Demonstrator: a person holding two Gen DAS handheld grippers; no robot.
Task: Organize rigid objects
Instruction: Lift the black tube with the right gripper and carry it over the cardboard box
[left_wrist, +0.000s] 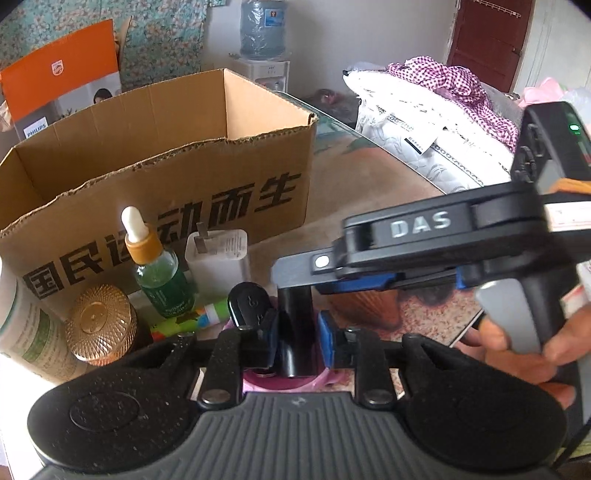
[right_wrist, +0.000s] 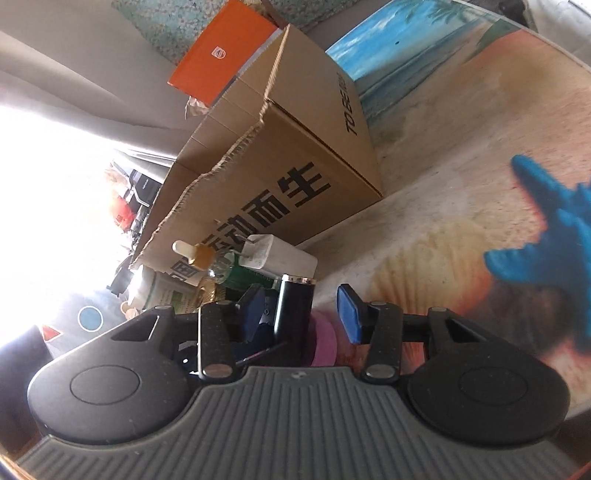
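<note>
Left tool (left_wrist: 295, 336) sits narrow, its blue pads pressed on either side of a black tube (left_wrist: 295, 306) that stands upright on a pink round thing (left_wrist: 258, 384) at the near edge of the bench (left_wrist: 369, 173). Right tool (right_wrist: 303, 317) reaches in from the right, rolled on its side, with a bare hand (left_wrist: 517, 343) around its grey handle. Its jaws stand partly apart around the same tube. In the right wrist view the silver-rimmed tube lies close against one pad, and a clear gap separates it from the other pad (right_wrist: 349, 317), so this tool does not clamp it.

Just left of the tube stands a cluster of small things. A green glass dropper bottle (left_wrist: 159, 273) with a white bulb stands upright, and a white charger plug (left_wrist: 218, 266) is just beside it with its prongs up. A gold ribbed lid (left_wrist: 99, 325) sits on a dark jar in front of the bottle, and a white and green canister (left_wrist: 22, 332) is at the far left edge. A brightly coloured flat pack (left_wrist: 192, 317) lies between the bottle and the tool.

Behind them all an open cardboard box (left_wrist: 159, 177) with large black characters rests on the bench, which is printed with a beach scene. An orange Philips carton (left_wrist: 62, 74) rises behind the box.
</note>
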